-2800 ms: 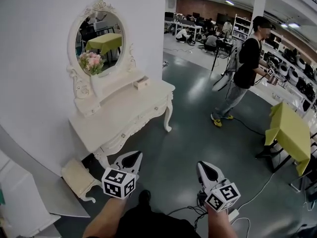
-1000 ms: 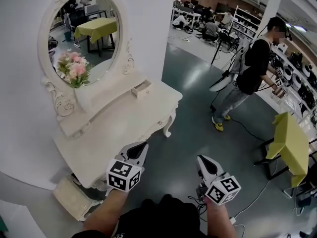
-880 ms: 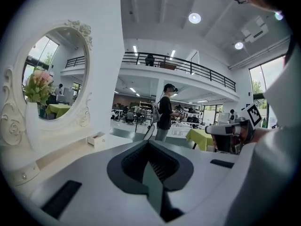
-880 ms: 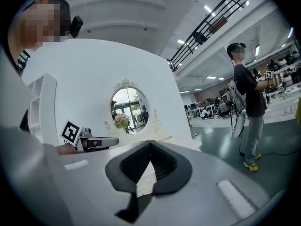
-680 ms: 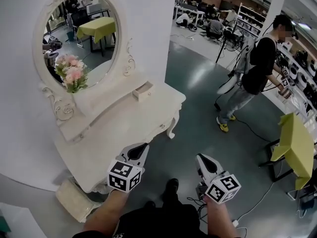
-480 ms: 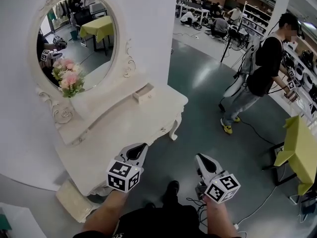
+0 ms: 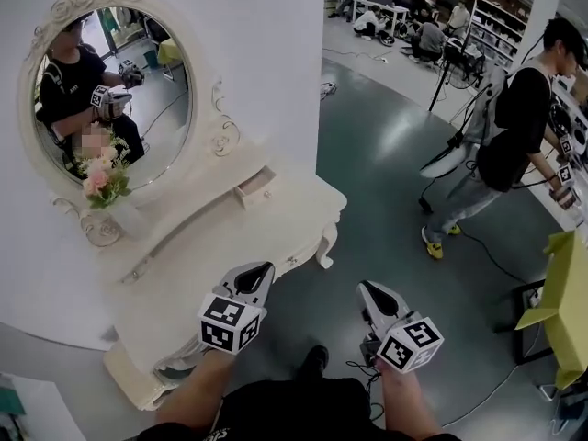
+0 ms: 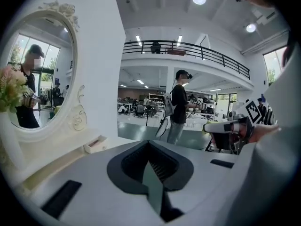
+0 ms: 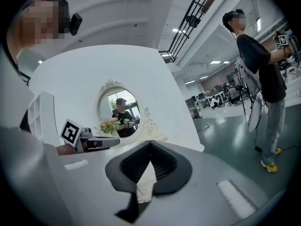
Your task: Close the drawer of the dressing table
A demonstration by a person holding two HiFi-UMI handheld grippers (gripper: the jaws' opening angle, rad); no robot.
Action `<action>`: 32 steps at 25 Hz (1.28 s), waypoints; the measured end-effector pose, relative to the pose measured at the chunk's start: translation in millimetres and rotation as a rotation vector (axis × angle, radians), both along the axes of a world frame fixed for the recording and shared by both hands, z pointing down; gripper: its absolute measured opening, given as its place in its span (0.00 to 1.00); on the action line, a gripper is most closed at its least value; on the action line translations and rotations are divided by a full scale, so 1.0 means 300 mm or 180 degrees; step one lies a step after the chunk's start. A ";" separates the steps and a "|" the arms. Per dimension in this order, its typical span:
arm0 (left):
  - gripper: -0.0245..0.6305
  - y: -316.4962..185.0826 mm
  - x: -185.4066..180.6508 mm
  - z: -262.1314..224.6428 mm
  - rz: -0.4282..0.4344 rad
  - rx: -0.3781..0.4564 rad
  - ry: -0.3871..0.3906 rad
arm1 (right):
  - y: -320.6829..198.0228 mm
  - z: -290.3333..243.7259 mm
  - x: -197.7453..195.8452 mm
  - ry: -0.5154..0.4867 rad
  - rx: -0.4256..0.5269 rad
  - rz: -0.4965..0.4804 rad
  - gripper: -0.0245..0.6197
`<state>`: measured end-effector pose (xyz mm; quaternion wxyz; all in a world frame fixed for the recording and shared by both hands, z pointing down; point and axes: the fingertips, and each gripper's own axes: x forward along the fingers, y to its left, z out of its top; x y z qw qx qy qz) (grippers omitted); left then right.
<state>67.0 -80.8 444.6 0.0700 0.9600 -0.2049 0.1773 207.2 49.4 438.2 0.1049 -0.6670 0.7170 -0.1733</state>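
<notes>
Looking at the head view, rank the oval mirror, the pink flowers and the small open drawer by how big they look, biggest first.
1. mirror: by far the largest.
2. pink flowers.
3. open drawer: only a little smaller than the flowers, so these two are a close call.

Small white drawer [image 7: 254, 188] pulled open on white dressing table [image 7: 220, 234].
</notes>
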 end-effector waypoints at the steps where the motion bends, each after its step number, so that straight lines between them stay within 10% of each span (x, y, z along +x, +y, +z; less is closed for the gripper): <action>1: 0.05 -0.011 0.026 -0.004 -0.0030 -0.0019 0.0004 | -0.009 -0.002 0.028 -0.0017 0.0013 -0.0025 0.05; 15: 0.05 -0.135 0.243 -0.002 -0.0113 -0.0047 0.0010 | -0.156 0.034 0.217 -0.0047 -0.0057 -0.0198 0.05; 32: 0.05 -0.556 0.163 0.025 -0.0340 -0.0051 0.0153 | -0.729 0.055 0.100 0.0239 -0.0312 -0.0627 0.05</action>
